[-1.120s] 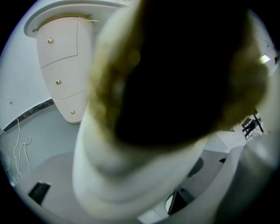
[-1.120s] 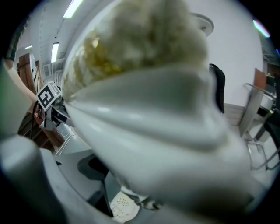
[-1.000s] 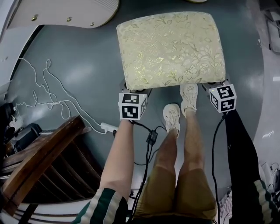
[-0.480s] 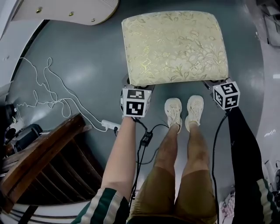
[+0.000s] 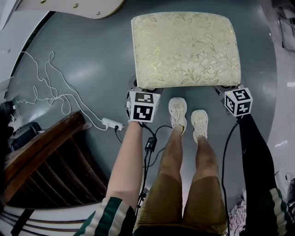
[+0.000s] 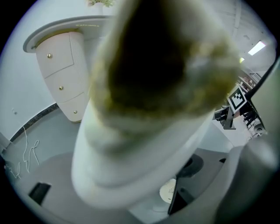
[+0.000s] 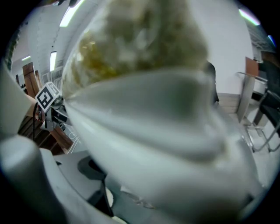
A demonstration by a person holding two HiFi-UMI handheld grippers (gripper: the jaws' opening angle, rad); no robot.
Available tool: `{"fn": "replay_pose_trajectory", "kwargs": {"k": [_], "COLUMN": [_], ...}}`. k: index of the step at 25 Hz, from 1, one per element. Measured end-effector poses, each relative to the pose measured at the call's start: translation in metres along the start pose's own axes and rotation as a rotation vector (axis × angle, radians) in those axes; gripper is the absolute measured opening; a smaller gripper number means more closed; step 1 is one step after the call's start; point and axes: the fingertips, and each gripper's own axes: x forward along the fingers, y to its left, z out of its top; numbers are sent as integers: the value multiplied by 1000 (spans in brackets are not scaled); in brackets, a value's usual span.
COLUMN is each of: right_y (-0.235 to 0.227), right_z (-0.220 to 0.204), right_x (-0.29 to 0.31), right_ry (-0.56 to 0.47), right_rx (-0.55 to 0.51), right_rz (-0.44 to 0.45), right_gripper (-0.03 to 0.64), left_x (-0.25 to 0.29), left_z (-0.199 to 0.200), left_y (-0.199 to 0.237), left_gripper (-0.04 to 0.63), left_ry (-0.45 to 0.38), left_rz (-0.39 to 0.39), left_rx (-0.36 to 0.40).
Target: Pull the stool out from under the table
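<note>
Dragging it back: left gripper (image 5: 139, 88) and right gripper (image 5: 225, 88) jaws clenched on the near corners of the stool (image 5: 185, 48); the feet (image 5: 177, 113) have stepped back and the seat has swung squarer. It stands on the floor (image 5: 83, 60), clear of the counter (image 5: 87, 8); pulled out, I'd say.

The person wears tan knee-length shorts (image 5: 184, 203) and cream mesh sneakers (image 5: 177, 110). Left of the shorts is a dark green sleeve with white stripes (image 5: 110, 217). Right of them is a long black sleeve (image 5: 253, 156) (striped higher up). Thin black cables (image 5: 150, 144) run alongside.
</note>
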Motion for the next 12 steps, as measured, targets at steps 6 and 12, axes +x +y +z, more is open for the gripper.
{"fn": "replay_pose_trajectory", "kwargs": {"k": [6, 12], "right_y": [-2, -3], "right_z": [7, 7], "right_x": [-1, -2], "right_ry": [-52, -77], "right_rx": [-24, -27], "right_rz": [-74, -107], "right_gripper": [407, 407], "left_x": [13, 19], "left_z": [9, 12], "left_y": [7, 8], "left_gripper": [388, 388], "left_ry": [-73, -108], "left_rz": [-34, -47], "left_rx": [36, 56]}}
